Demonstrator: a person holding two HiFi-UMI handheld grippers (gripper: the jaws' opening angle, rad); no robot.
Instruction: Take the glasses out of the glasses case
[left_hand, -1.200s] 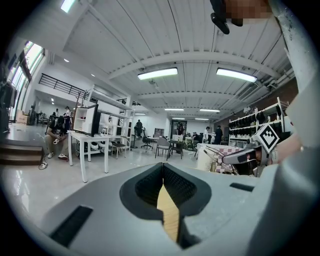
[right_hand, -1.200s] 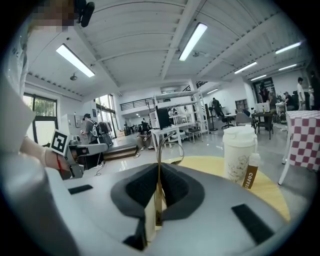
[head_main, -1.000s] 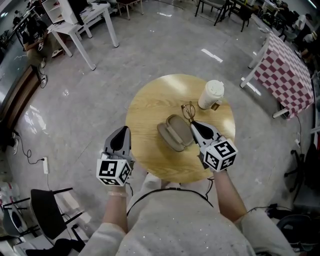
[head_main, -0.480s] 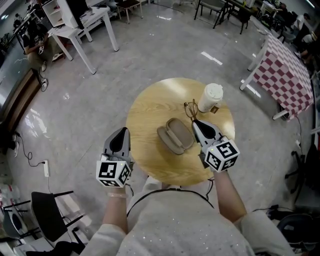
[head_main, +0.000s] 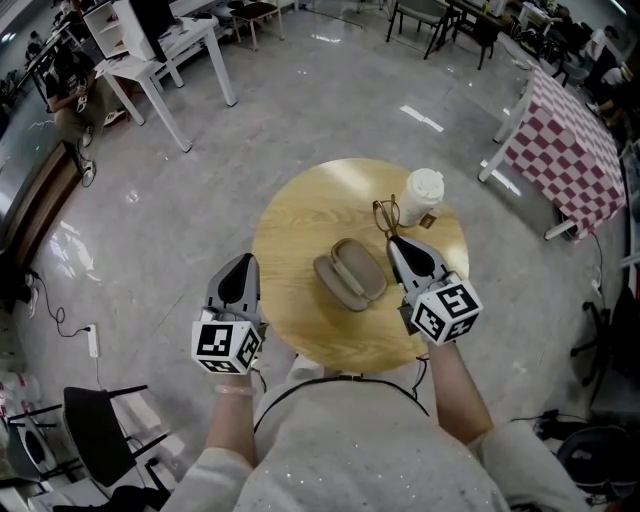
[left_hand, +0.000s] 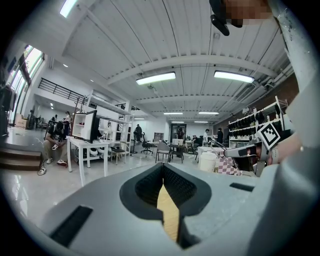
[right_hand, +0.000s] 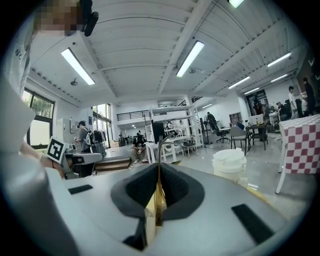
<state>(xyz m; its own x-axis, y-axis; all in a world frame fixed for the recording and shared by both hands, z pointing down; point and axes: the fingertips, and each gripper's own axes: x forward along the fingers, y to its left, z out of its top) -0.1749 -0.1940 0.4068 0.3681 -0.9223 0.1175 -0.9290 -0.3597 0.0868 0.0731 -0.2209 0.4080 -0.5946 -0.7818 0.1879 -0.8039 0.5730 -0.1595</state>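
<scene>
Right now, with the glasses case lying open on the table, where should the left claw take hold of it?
Probably the rim of the open shell on the glasses case nearest the left claw, coming low from the left side of the table: that wall is narrow enough to pinch, while the whole case looks too wide.

Bright, even light is cast by ceiling tube lights (left_hand: 155, 78); glare is seen on polished floor (head_main: 425, 115). Gripper views are bowed, corners darkened, foreground blurred.
</scene>
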